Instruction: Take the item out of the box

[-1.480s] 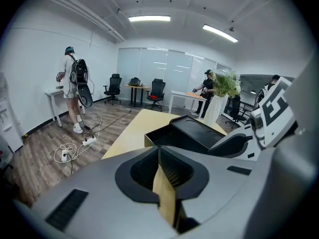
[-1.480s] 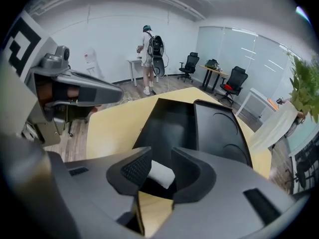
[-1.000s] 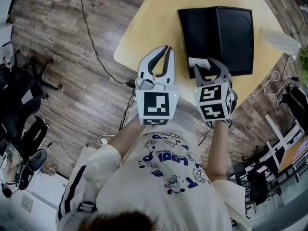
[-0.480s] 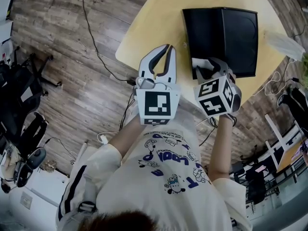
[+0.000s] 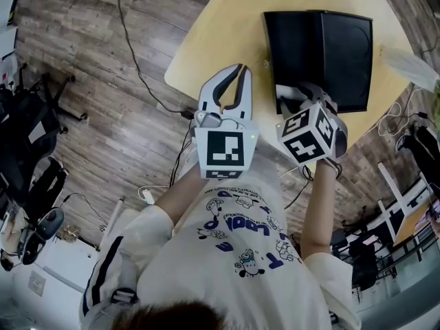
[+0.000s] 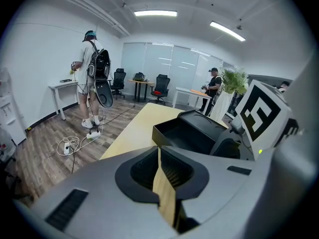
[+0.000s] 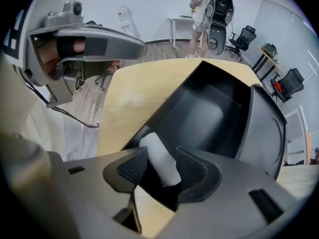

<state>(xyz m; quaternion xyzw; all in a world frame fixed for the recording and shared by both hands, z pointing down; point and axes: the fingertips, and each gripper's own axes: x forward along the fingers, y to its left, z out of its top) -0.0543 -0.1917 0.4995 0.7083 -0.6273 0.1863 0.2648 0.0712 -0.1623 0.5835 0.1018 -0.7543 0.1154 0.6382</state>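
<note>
Reaching straight down at the lower left corner of a black box [image 5: 295, 47], the right gripper [image 7: 165, 172] has its jaws spread wide. They have just been opening, and a white roll [image 7: 158, 156] stands between them. The left pad lies close beside the roll and a dark gap shows at the right pad, so nothing appears to be clamped yet. The wide spread looks meant to let the jaws drop around the roll before they close.

The roll, the item to be taken out, leans against the box's near wall, centre right in the head view. Whether its lower end rests on the box floor cannot be told. The rest of the tray looks bare: a dark, smooth bottom with nothing else in it. The lid [image 5: 347, 53] lies folded open to the right of the tray, leaving the way up clear.

At centre frame in the head view, the left gripper [image 5: 239, 71] is held out over the edge of the pale wooden table [image 5: 220, 33], well left of the box. Its jaws are together and hold nothing. It seems parked there to keep out of the way, and it could steady the box if the tray lifts with the roll.
</note>
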